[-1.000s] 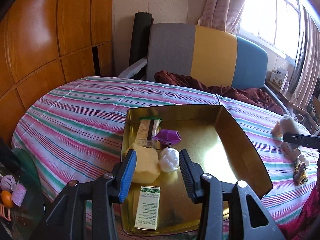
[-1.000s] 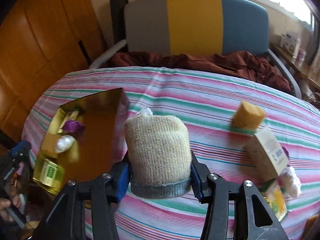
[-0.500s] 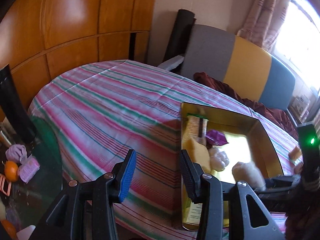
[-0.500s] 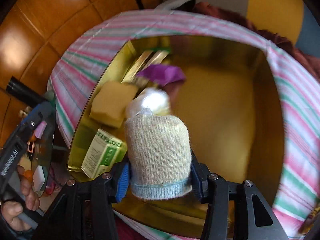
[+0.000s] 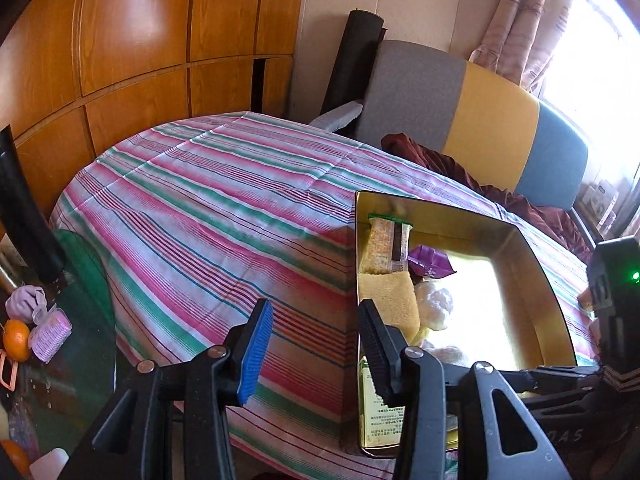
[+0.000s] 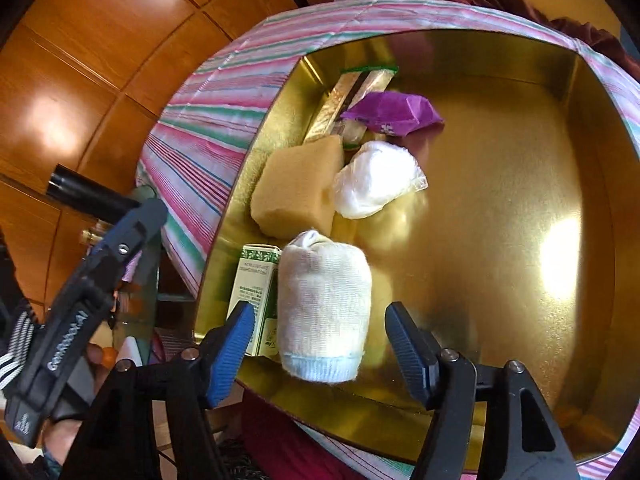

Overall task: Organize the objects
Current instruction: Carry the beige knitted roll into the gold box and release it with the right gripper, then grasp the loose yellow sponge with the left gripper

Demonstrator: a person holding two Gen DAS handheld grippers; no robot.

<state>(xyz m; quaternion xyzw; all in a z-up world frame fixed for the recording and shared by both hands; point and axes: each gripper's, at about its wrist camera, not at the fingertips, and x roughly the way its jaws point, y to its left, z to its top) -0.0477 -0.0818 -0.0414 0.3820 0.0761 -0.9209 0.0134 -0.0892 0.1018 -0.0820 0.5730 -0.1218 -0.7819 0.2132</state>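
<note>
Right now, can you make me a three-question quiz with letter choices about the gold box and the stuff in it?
1. Where is the rolled sock?
A. on the striped cloth
B. inside the gold tin
C. on the chair

2. What colour is the crinkly packet in the tin?
A. purple
B. red
C. black

3. What is the right gripper doing with the sock?
A. squeezing it
B. opening, pads clear of it
C. far away from it

Answers: 1 B, the sock lies on the tin's floor beside the green box. 2 A, it is plainly purple. 3 B, gaps show on both sides of the sock.
</note>
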